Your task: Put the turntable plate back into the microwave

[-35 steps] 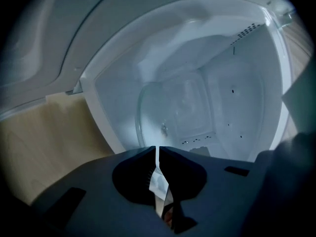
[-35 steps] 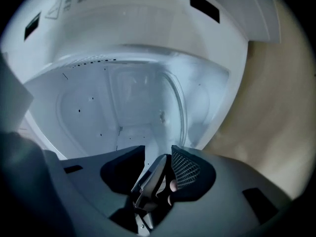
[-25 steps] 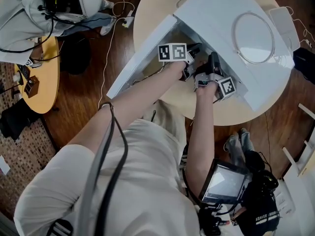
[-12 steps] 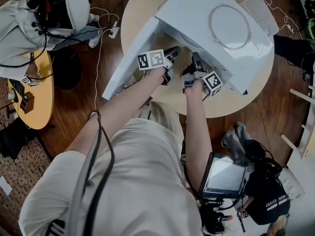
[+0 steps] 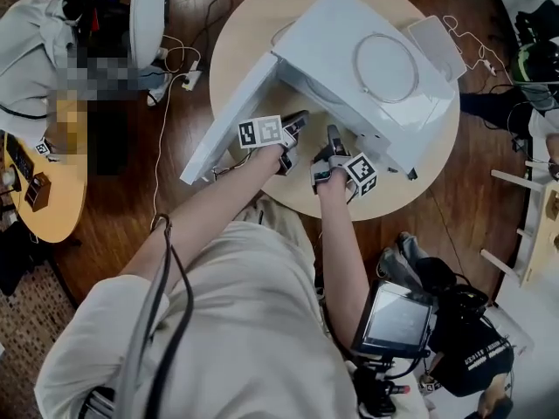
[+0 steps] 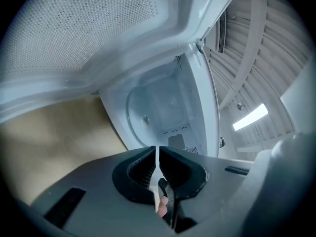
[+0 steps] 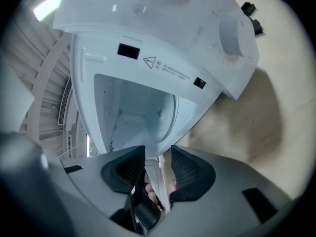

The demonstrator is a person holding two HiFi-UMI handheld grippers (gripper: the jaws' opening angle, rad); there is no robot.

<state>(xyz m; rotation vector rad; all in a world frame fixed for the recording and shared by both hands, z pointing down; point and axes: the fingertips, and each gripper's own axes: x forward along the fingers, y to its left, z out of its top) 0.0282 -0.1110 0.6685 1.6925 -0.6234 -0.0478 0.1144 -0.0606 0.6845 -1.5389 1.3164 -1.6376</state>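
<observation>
While both grippers hang just in front of the open microwave (image 5: 323, 33), neither carries anything. The left gripper (image 5: 297, 119) has its jaws pressed together, empty. The right gripper (image 5: 332, 136) has its jaws well apart, with only the cavity sill showing in the gap.

What I take for the turntable plate (image 5: 389, 66) lies flat on top of the microwave, round and glassy. The cavity floor (image 6: 163, 107) shows a round outline with a centre hub (image 6: 145, 118) — bare recess or a seated plate, can't tell from either gripper view.

Risks if the plate on top is the one to move:
- Smooth glass rim in a two-jaw pinch. It could pivot or slip out, most likely when tilted to clear the opening.
- The door (image 5: 227, 125) stands open just beside the left gripper, so a swing that way could knock it.
- The plate could clip the top of the frame going in.
- Set off the hub, it sits crooked and rocks.
</observation>
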